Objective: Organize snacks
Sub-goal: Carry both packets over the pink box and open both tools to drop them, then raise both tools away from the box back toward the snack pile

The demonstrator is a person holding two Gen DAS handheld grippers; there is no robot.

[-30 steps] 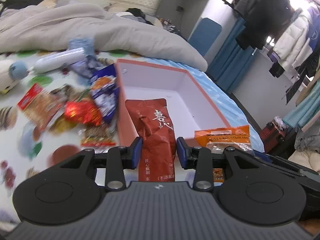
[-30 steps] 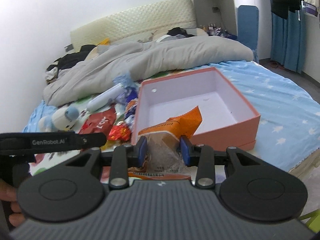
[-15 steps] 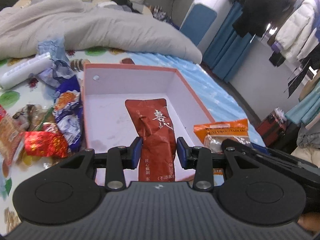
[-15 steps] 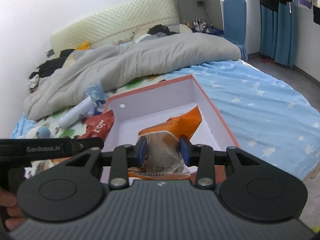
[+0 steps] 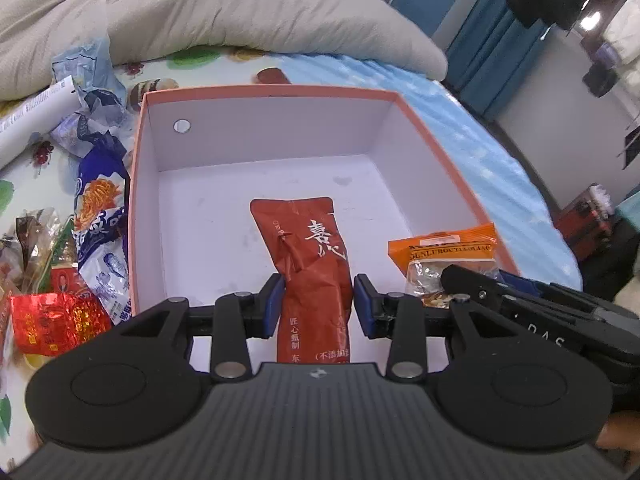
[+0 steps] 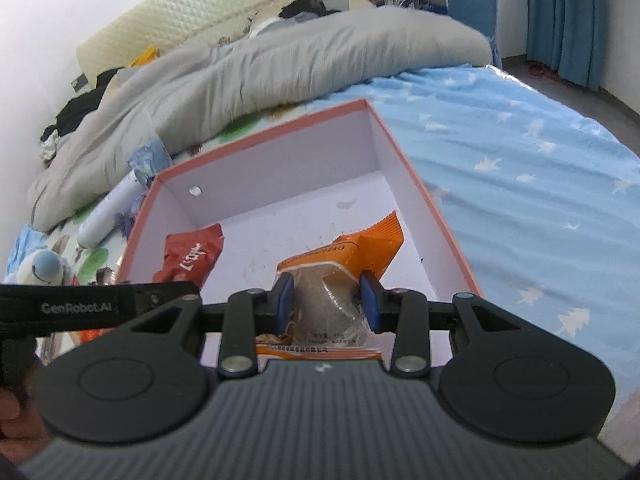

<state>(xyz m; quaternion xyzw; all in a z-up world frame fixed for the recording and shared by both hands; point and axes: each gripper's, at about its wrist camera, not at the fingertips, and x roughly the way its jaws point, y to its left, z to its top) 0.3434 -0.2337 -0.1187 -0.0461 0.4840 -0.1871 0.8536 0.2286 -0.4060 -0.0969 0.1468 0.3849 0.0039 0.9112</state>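
My left gripper [image 5: 316,304] is shut on a dark red snack packet [image 5: 308,256] with white characters and holds it over the near part of the pink box [image 5: 272,90] with a white inside. My right gripper [image 6: 326,300] is shut on an orange and clear snack bag [image 6: 340,276] and holds it over the same box [image 6: 440,216]. The orange bag also shows in the left wrist view [image 5: 444,252] at the box's right wall. The red packet shows in the right wrist view [image 6: 192,256], left of the orange bag.
Loose snacks lie left of the box: a blue and white packet [image 5: 102,220], a shiny red packet [image 5: 52,320], a white tube [image 5: 28,112]. A grey duvet [image 5: 200,8] lies behind. The blue starred sheet [image 6: 520,160] spreads right of the box.
Both grippers have moved forward with their packets, from beside the box's near edge to over its inside. The box now fills the middle of both views.
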